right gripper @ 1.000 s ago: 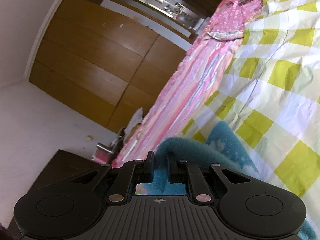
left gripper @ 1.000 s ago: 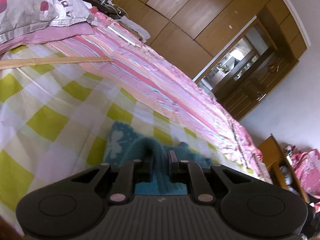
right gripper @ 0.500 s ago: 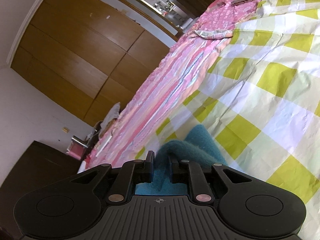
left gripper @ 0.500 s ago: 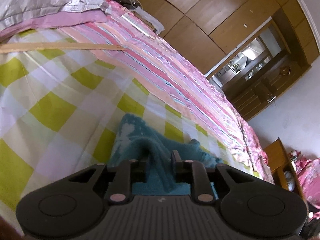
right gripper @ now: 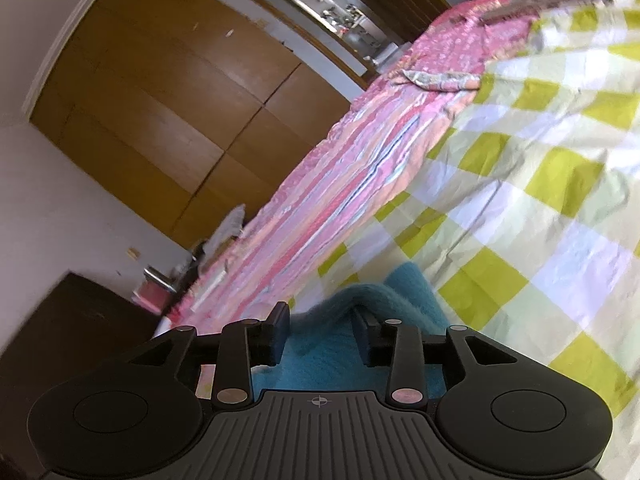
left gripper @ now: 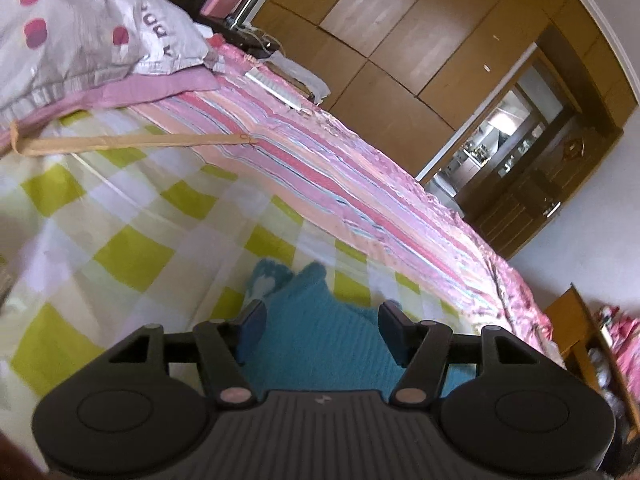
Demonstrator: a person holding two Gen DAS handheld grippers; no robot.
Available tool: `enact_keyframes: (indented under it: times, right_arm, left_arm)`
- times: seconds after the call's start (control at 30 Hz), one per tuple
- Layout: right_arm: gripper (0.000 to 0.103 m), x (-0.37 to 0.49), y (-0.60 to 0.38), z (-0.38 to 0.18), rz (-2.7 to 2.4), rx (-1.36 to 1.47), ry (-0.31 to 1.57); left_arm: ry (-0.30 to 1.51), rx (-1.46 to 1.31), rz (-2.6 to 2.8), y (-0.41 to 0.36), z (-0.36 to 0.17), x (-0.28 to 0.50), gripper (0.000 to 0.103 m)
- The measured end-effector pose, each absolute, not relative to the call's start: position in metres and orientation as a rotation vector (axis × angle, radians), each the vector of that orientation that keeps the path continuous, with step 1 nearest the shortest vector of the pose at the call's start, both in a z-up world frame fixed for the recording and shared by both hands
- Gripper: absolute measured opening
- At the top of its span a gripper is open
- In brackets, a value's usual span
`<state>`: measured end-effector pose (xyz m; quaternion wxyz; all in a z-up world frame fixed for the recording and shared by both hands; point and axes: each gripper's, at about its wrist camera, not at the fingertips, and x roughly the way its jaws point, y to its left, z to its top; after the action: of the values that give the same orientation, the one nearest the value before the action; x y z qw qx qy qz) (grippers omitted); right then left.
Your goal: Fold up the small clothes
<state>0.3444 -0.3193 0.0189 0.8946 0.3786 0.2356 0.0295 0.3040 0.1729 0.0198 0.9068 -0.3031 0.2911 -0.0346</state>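
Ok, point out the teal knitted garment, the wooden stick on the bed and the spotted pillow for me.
teal knitted garment (left gripper: 320, 332): left wrist view, flat knit panel between the fingers.
wooden stick (left gripper: 132, 143): left wrist view, middle of its length.
spotted pillow (left gripper: 76, 36): left wrist view, grey top face among the pink spots.

Near part of teal garment (left gripper: 320, 340) behind hand-held gripper (left gripper: 322, 330)

Left gripper (left gripper: 320, 322) opening, fingers apart – right gripper (right gripper: 320, 330) opening, narrower.
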Motion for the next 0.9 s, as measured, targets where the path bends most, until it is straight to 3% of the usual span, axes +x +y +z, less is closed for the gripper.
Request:
enact_keyframes:
  times: [0.13, 0.33, 0.83, 0.9]
  right_arm:
    - [0.036, 0.345, -0.314, 0.022, 0.06, 0.717, 0.489]
    - [0.045, 0.359, -0.315, 0.024, 0.003, 0.644, 0.51]
    - [0.044, 0.355, -0.286, 0.015, -0.065, 0.269, 0.605]
    - [0.035, 0.36, -0.284, 0.011, -0.109, 0.222, 0.619]
  left_arm:
    - [0.602, -0.537, -0.053, 0.163, 0.019, 0.279, 0.067]
    - [0.645, -0.373, 0.004, 0.141, 0.003, 0.26, 0.067]
    - [0.654, -0.297, 0.006, 0.143, -0.016, 0.253, 0.068]
    - [0.649, -0.298, 0.006, 0.144, -0.018, 0.253, 0.068]
